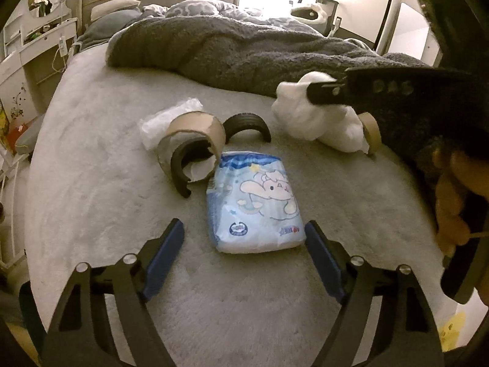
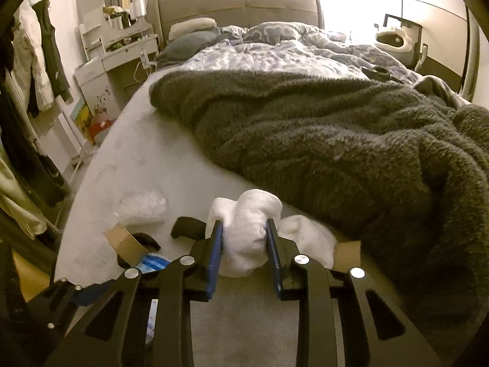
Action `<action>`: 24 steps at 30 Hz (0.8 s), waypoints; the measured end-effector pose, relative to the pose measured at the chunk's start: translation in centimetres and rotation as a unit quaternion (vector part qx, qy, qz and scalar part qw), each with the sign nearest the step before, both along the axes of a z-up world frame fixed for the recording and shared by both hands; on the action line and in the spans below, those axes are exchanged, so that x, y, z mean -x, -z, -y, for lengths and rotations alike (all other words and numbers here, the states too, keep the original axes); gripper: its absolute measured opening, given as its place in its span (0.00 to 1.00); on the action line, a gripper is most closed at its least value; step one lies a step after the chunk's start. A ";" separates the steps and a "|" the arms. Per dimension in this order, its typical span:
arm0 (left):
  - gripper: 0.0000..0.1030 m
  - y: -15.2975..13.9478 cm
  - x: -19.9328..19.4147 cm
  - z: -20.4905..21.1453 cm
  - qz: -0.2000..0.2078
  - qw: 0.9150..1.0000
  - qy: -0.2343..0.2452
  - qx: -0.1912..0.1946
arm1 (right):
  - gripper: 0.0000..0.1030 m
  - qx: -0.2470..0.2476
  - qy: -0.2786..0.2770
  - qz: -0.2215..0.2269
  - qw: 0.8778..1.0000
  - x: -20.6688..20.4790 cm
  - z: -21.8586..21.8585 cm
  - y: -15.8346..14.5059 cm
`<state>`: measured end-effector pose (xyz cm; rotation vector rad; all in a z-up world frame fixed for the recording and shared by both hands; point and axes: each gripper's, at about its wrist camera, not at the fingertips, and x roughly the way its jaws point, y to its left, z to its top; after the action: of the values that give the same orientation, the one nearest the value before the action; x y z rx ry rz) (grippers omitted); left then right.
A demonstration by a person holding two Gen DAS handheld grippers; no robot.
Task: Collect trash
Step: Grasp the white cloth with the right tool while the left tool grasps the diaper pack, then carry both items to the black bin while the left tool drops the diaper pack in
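Fluffy white wadding (image 2: 244,238), glossy printed plastic pack (image 1: 255,202), matt brown cardboard ring (image 1: 195,131), shaggy grey blanket (image 2: 321,140), soft pale plush bed (image 1: 107,168) cover.

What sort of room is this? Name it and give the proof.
A bedroom, most likely. A made-up bed with a padded headboard, pillows and a dark fuzzy blanket fills the view, and a white vanity with a round mirror stands beside it.
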<state>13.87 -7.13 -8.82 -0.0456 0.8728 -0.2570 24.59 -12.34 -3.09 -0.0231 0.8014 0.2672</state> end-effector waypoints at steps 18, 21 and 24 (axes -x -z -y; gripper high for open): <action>0.50 -2.0 2.5 -1.8 0.008 0.999 0.034 0.042 | 0.27 -0.026 0.000 0.025 0.999 3.2 -1.5 -3.3; 0.50 -2.6 3.7 -2.4 0.015 0.998 0.043 0.041 | 0.27 -0.028 0.003 0.035 0.999 3.8 -2.0 -4.1; 0.50 -3.2 4.7 -3.5 0.022 0.998 0.046 0.038 | 0.27 -0.034 0.004 0.042 0.999 4.5 -2.8 -4.7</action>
<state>9.12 -3.64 -5.61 -0.0696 0.8220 -0.3762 20.13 -9.57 1.65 0.0329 0.7082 0.2846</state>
